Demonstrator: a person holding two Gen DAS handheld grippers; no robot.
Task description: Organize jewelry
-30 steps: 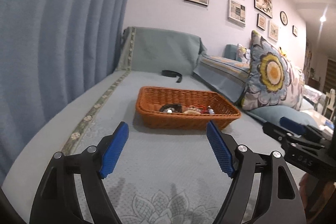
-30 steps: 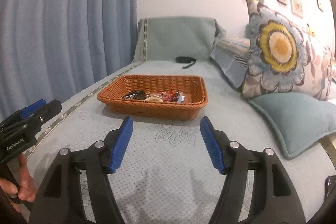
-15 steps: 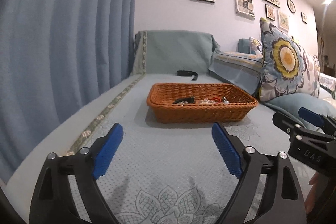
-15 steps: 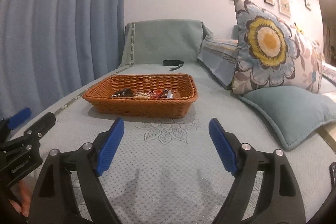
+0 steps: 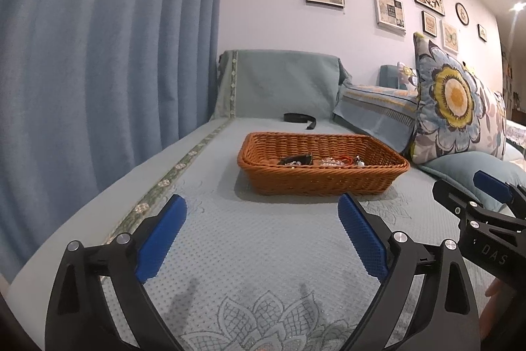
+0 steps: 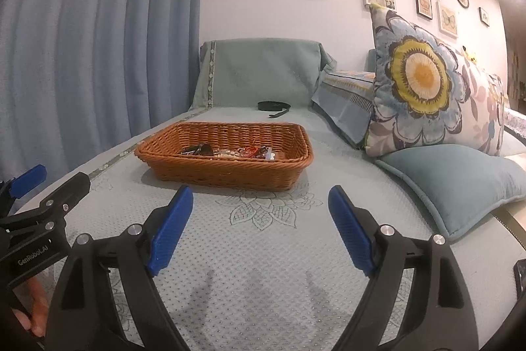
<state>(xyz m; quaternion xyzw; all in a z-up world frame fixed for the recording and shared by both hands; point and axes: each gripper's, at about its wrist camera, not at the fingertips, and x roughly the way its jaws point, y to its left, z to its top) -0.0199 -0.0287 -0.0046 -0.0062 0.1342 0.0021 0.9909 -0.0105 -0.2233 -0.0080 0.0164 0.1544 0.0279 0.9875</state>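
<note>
An orange wicker basket sits on the pale green sofa cover, also in the right wrist view. Inside lies a heap of jewelry: a dark piece on the left, beads and a red piece to its right. My left gripper is open and empty, low over the cover, short of the basket. My right gripper is open and empty, beside it to the right. Each gripper shows at the edge of the other's view.
A black strap lies behind the basket by the sofa back. A floral cushion and a plain teal cushion stand on the right. A blue curtain hangs along the left.
Both grippers have dropped lower and levelled out, so the basket now shows more side-on. Both stay open and empty.
</note>
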